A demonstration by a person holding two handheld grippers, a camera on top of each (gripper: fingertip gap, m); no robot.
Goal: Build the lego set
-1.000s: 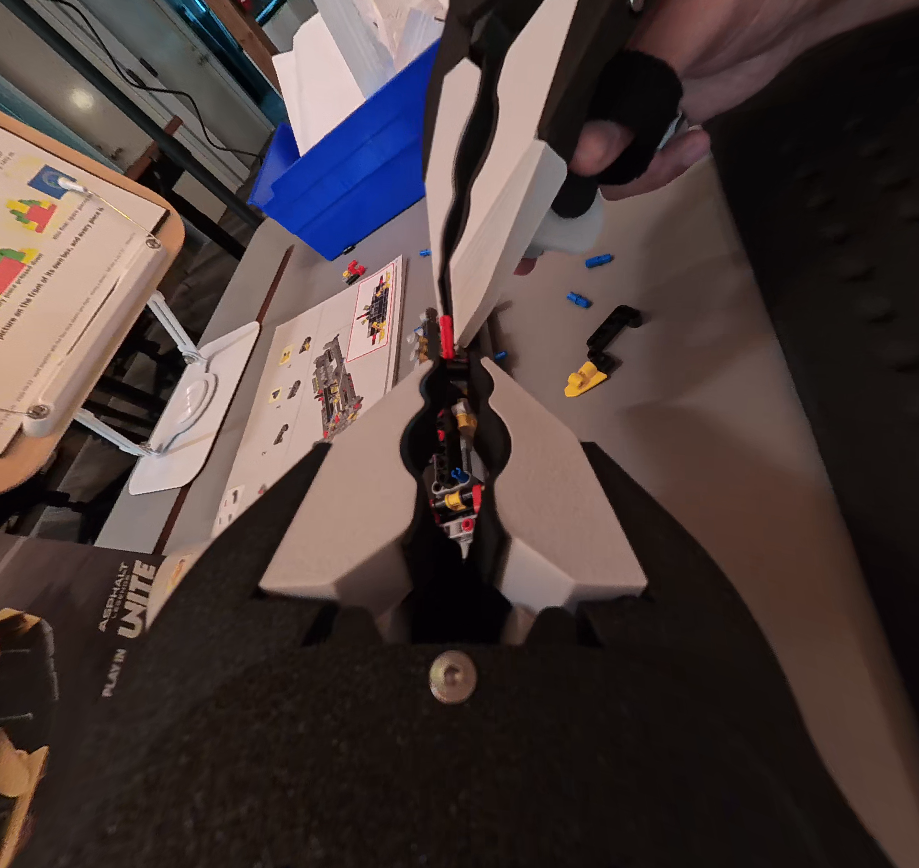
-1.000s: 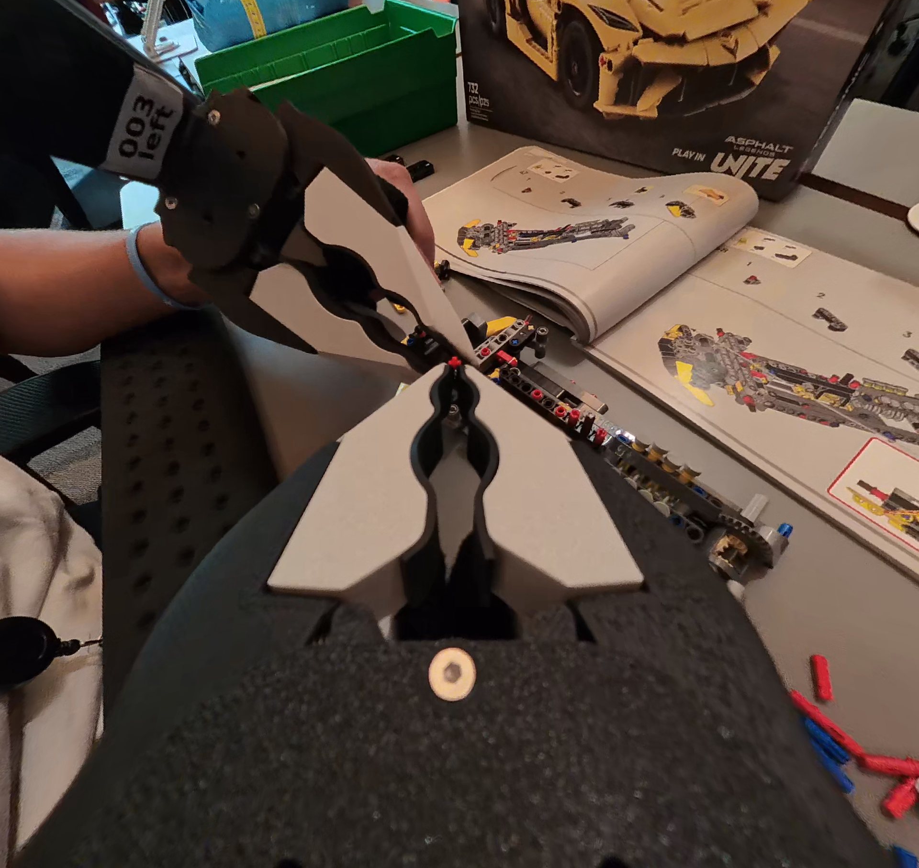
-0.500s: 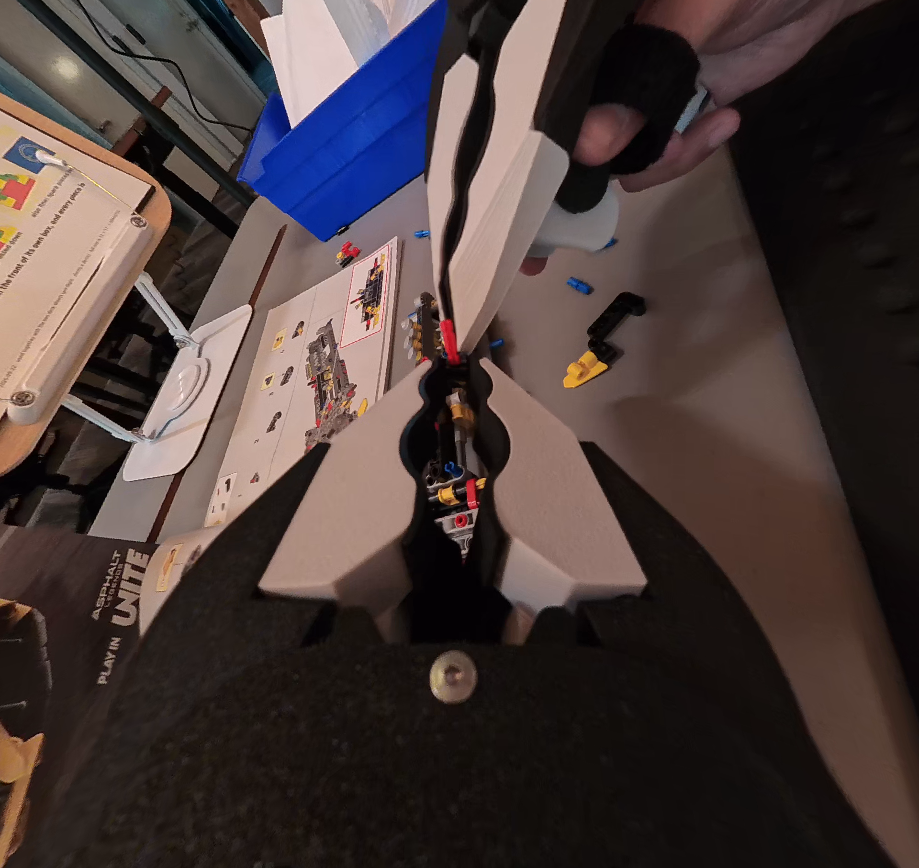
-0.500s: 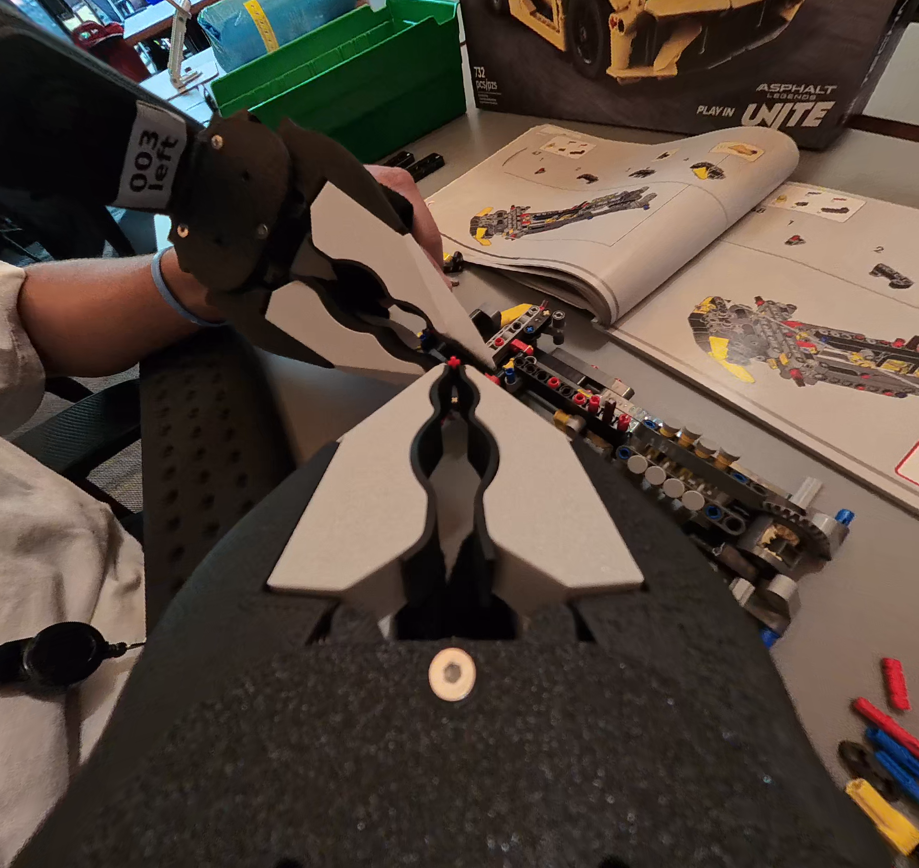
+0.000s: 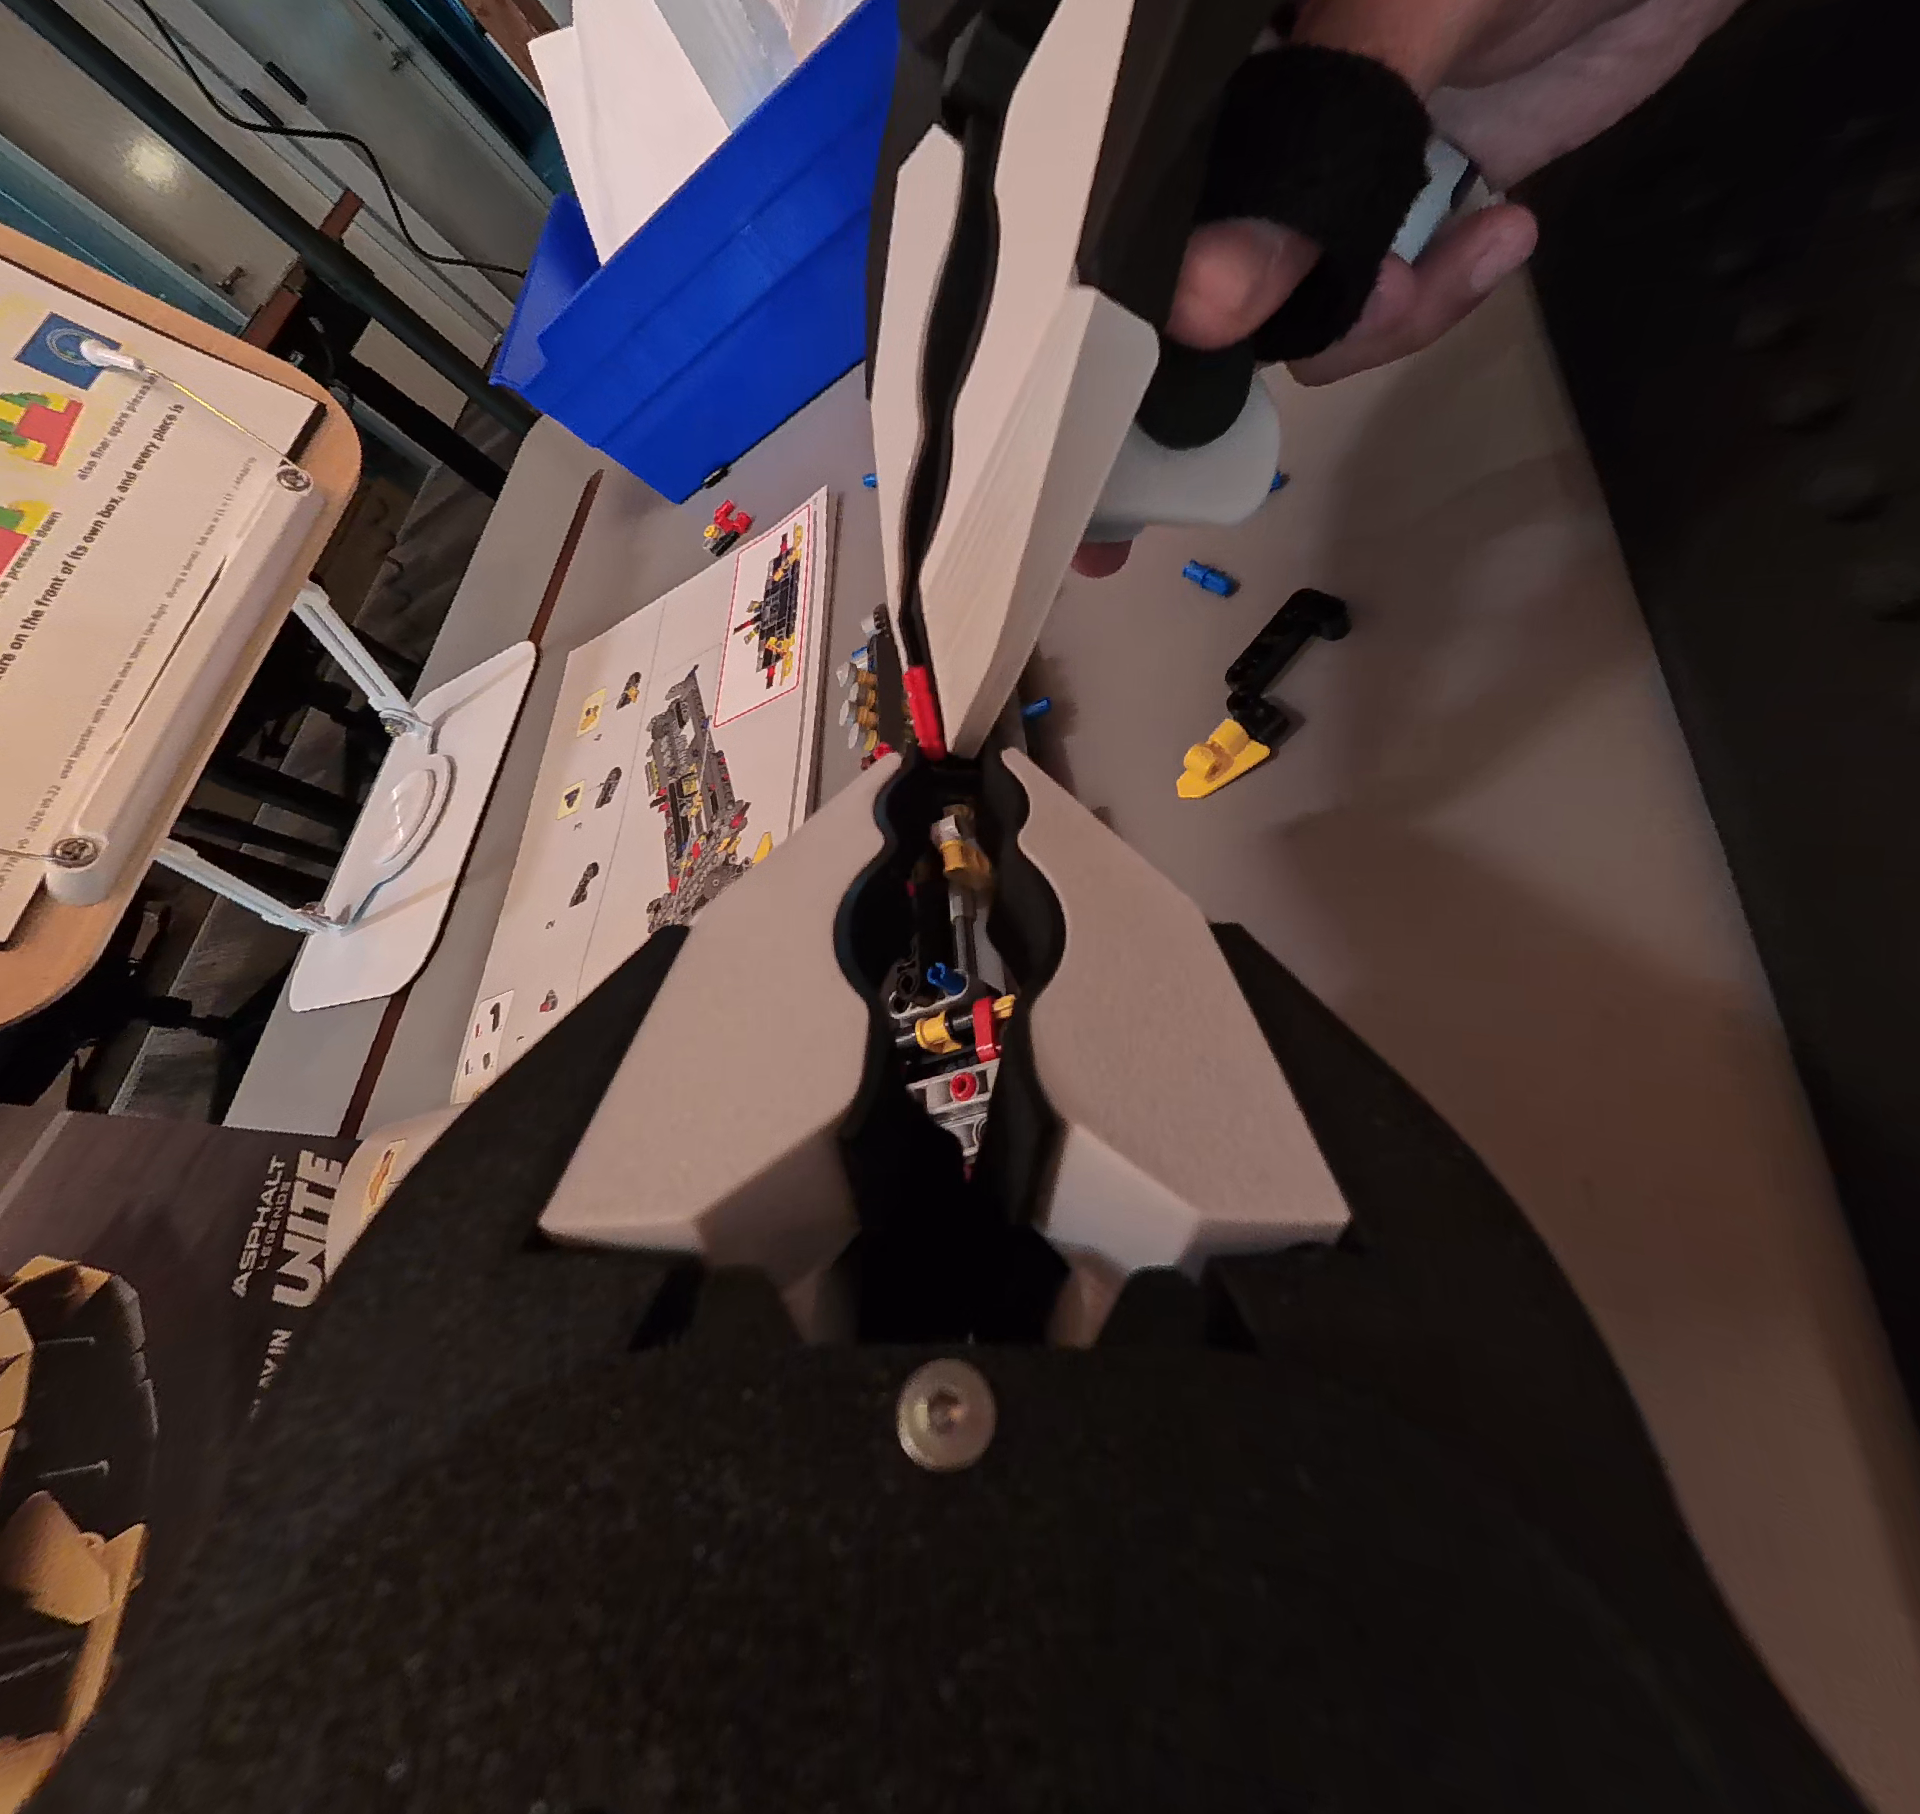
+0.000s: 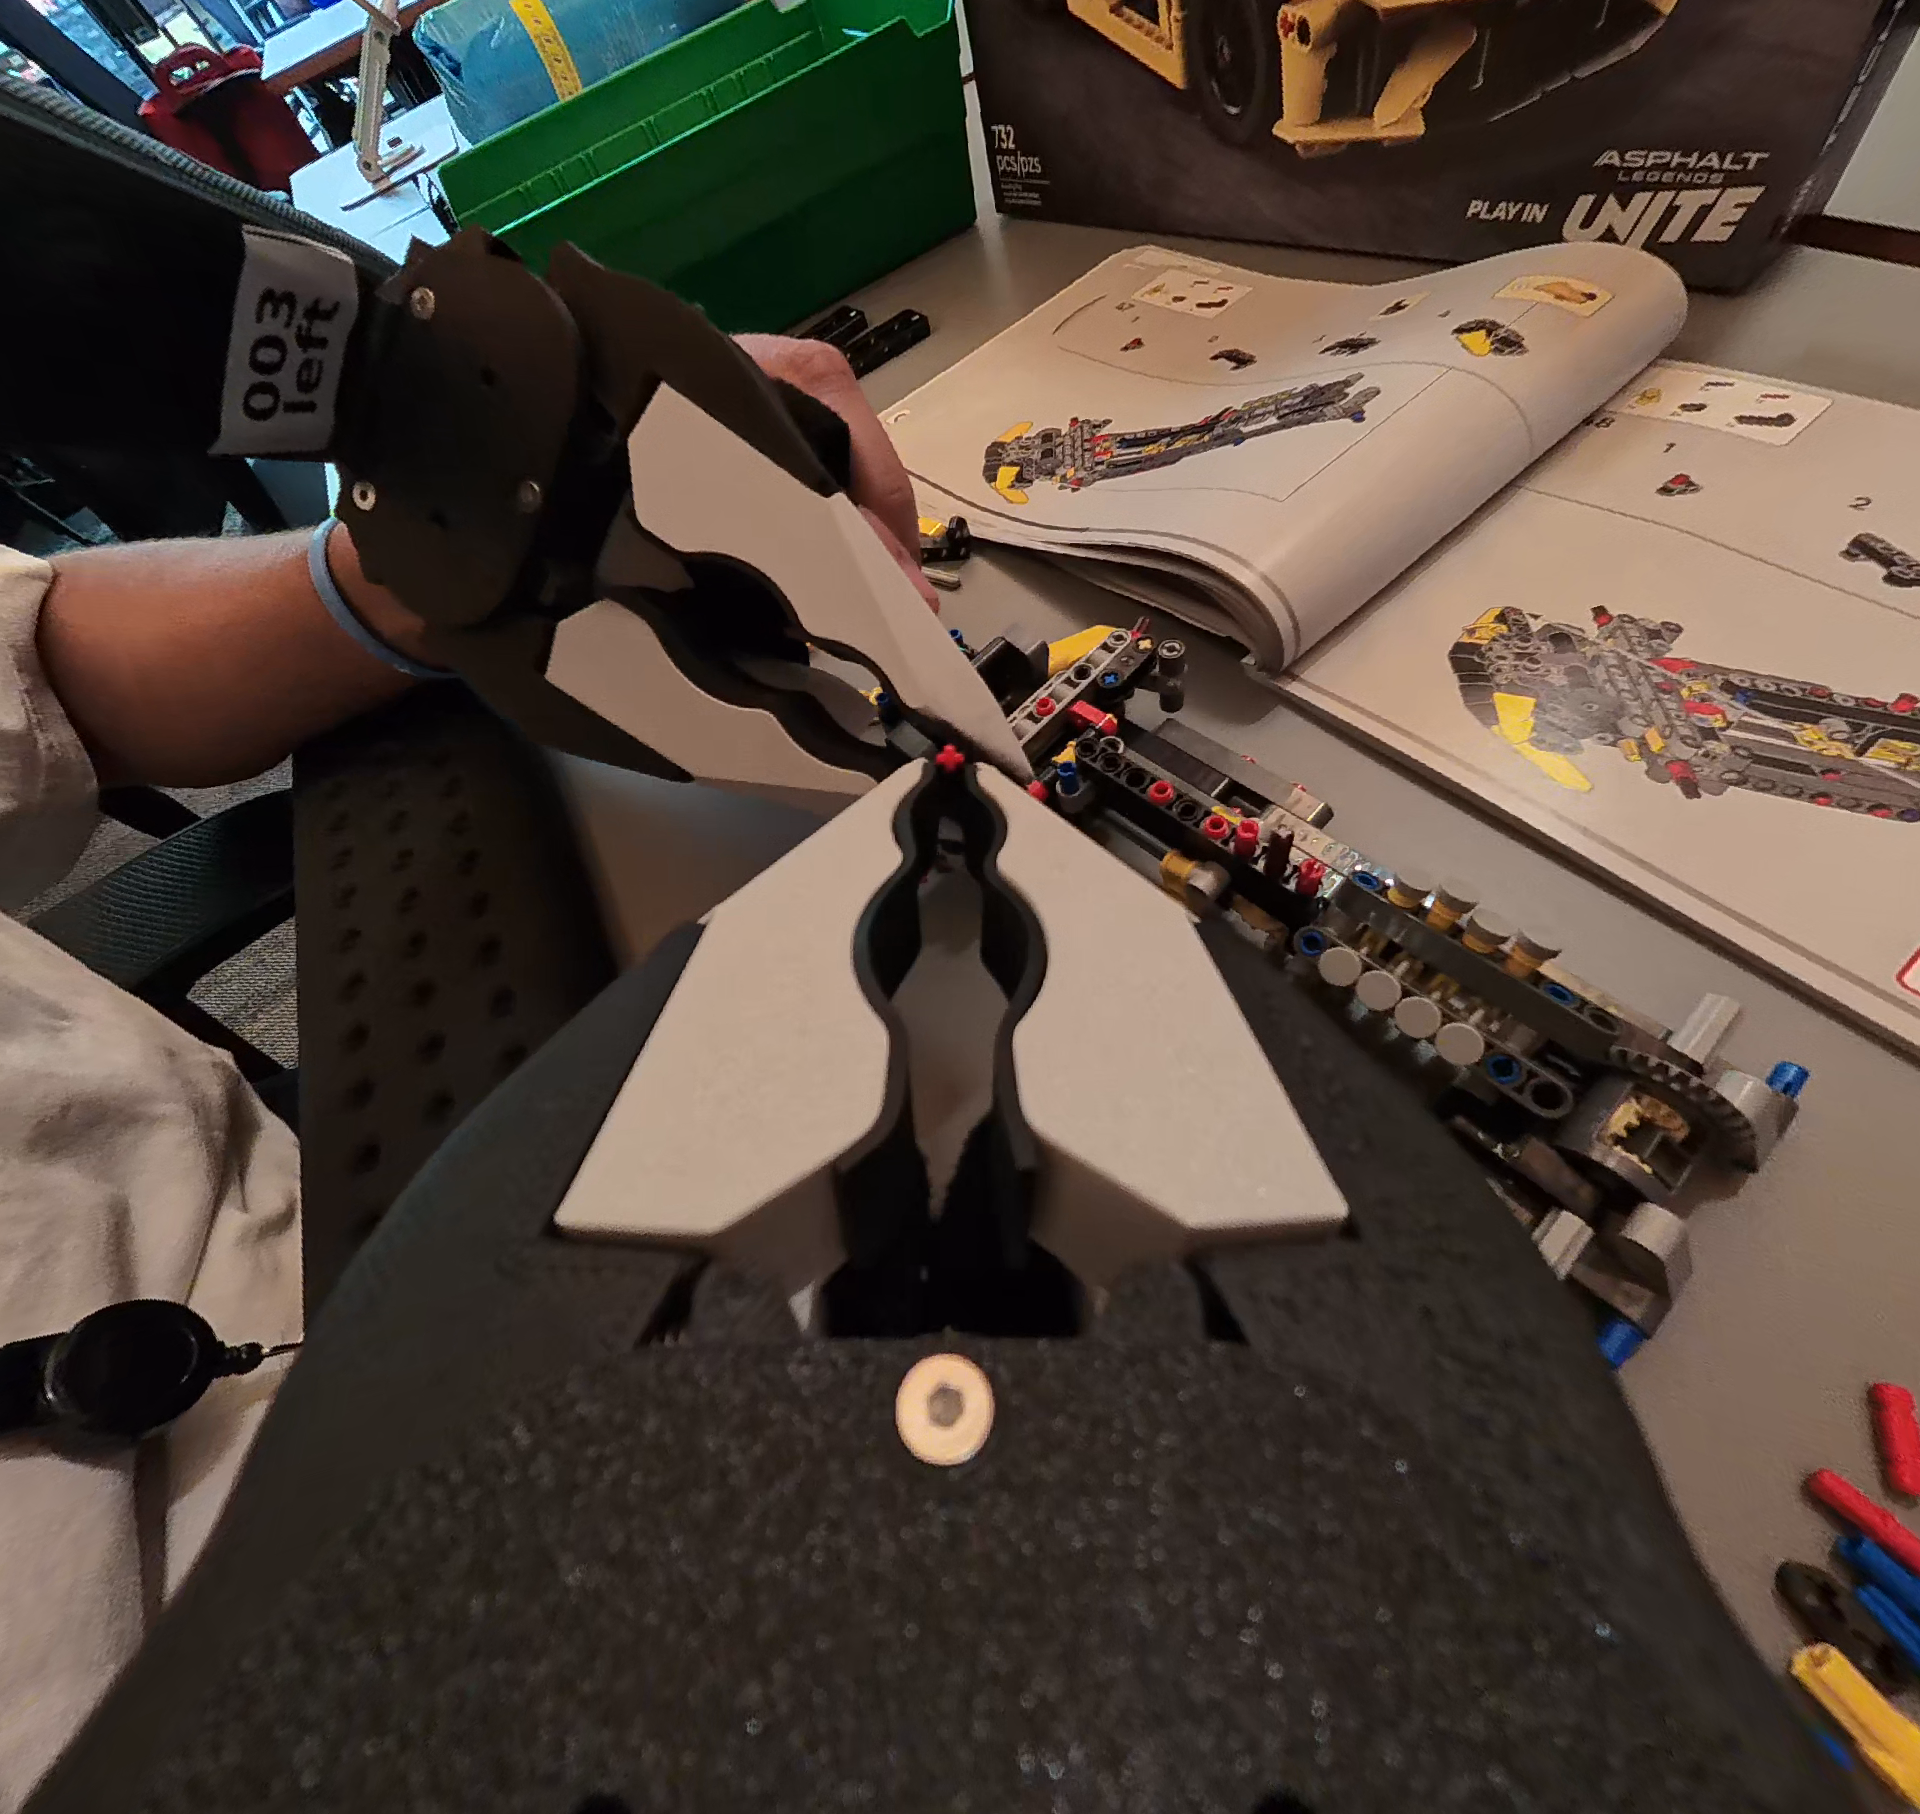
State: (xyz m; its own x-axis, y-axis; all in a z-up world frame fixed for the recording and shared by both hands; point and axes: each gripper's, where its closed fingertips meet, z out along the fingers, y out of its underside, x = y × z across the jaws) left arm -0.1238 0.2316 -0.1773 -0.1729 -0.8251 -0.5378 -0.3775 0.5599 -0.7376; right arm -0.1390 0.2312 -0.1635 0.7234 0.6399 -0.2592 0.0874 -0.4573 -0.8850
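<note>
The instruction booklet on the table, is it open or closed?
Open: the instruction booklet lies spread on the table, earlier pages curled over to one side.

L wrist cam sits on the left hand-held gripper (image 5: 951, 772), looking fwd along its fingers, tilted down over the desk (image 5: 1455, 933), v. close; faces the blue bin (image 5: 717, 310); R wrist cam likewise on the right hand-held gripper (image 6: 951, 772), facing the set box (image 6: 1455, 71); both share the lego chassis (image 6: 1351, 943), instruction booklet (image 5: 675, 756) and the opposite gripper's tips, meeting nose to nose.
</note>
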